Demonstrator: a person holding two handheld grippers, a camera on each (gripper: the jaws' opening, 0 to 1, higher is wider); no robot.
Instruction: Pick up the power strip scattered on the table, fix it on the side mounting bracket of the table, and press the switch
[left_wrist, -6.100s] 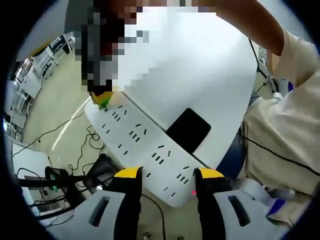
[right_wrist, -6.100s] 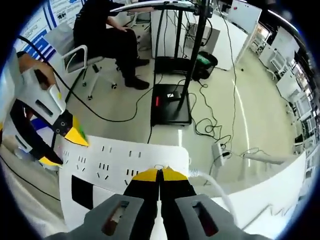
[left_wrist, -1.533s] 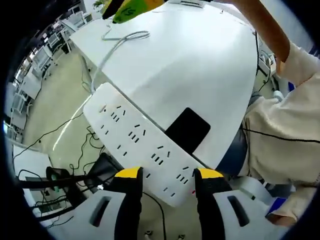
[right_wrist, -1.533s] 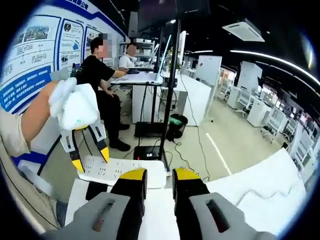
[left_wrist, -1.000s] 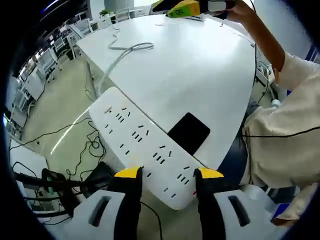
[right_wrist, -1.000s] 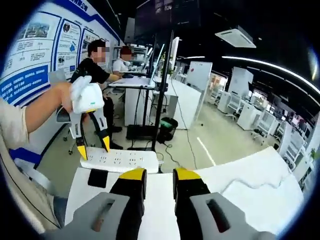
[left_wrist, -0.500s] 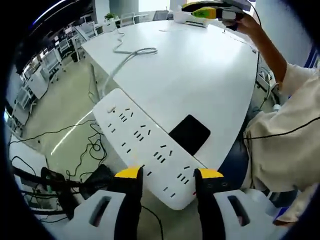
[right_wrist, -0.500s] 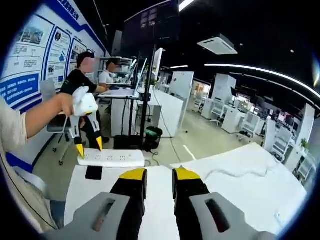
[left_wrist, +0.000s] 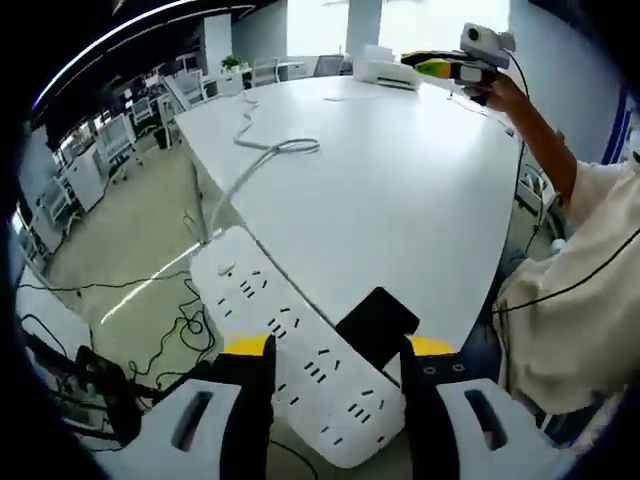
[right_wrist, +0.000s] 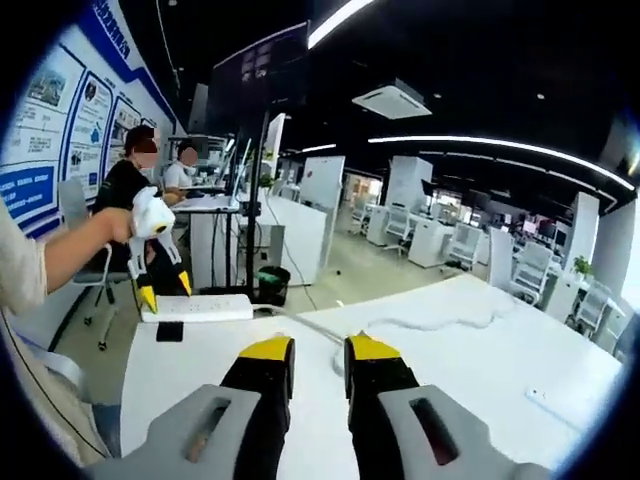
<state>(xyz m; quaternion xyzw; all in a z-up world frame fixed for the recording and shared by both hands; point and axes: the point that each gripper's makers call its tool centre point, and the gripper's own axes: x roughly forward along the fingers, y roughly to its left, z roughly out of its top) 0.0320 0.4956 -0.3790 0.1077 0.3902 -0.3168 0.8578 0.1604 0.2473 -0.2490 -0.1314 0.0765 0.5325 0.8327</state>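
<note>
The white power strip (left_wrist: 290, 345) hangs along the table's side edge, sockets facing out, beside a black bracket (left_wrist: 377, 325). A red switch light (left_wrist: 378, 437) glows at its near end. My left gripper (left_wrist: 335, 345) stands open with its jaws astride the strip's near end. In the right gripper view the left gripper (right_wrist: 166, 292) sits on the strip's (right_wrist: 205, 307) left end, held by a hand. My right gripper (right_wrist: 318, 350) hovers over the white table (right_wrist: 450, 400), slightly open with nothing between its fingers. The right gripper (left_wrist: 420, 65) also shows far across the table.
The strip's white cable (left_wrist: 270, 150) loops over the tabletop and off its edge. Two people sit at a desk (right_wrist: 135, 165) behind a black stand (right_wrist: 255, 200). Cables (left_wrist: 180, 300) lie on the floor. The holder's sleeve (left_wrist: 590, 270) is close on the right.
The right gripper, shut at the strip's far end six seconds ago, has opened and drawn far back over the table. The strip now lies deeper between the left jaws.
</note>
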